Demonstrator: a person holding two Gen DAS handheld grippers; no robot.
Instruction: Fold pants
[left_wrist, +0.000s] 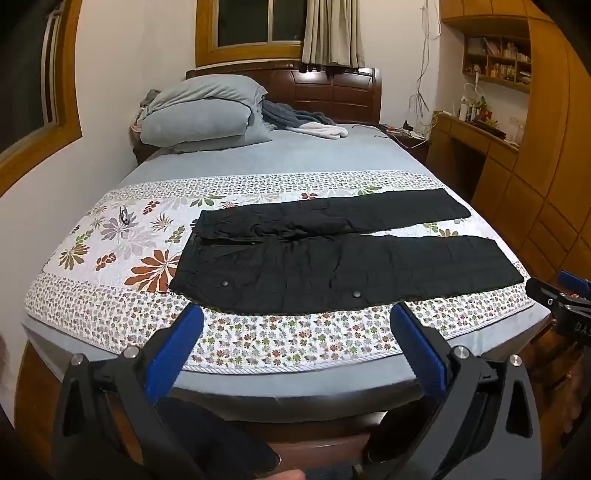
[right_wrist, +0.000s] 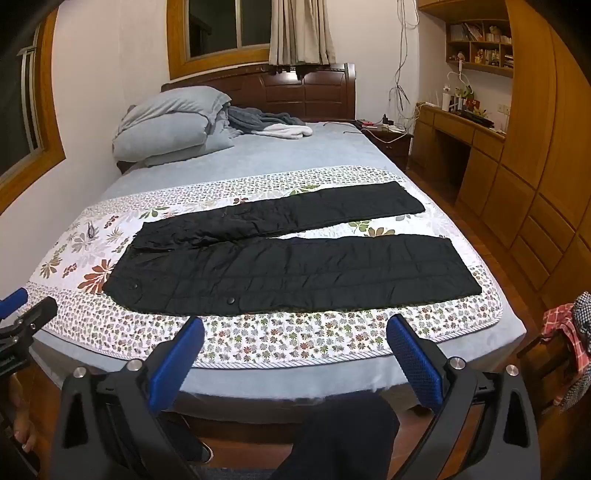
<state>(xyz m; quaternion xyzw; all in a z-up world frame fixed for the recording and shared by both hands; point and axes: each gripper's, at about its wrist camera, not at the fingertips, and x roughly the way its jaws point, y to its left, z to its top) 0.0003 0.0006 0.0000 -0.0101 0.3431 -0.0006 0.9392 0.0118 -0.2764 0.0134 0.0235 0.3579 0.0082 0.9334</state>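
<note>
- Left wrist view: nearest is the left claw, its blue pads spread wide with nothing between them, hovering short of the foot edge of the bed.
- Past it the black pants lie flat across the flowered quilt near the foot of the bed, waistband toward the bed's left side, both legs running to the right side and splayed apart in a narrow V.
- The right claw pokes in at the right rim of this view, off the bed's foot-right corner; from here I cannot tell how its jaws stand.
- Right wrist view: the right claw is closest, released as well, pads wide apart and bare, also short of the foot edge.
- The pants are untouched by either claw; the near leg lies close to the quilt's foot-side border, the far leg just beyond it.
- Pillows are stacked at the head-left corner, well clear.
- To my eye no fold is made yet; this is the approach. Next would be pinching the near leg's hem and waist edge and carrying it over onto the far leg, keeping the quilted fabric from bunching.
</note>
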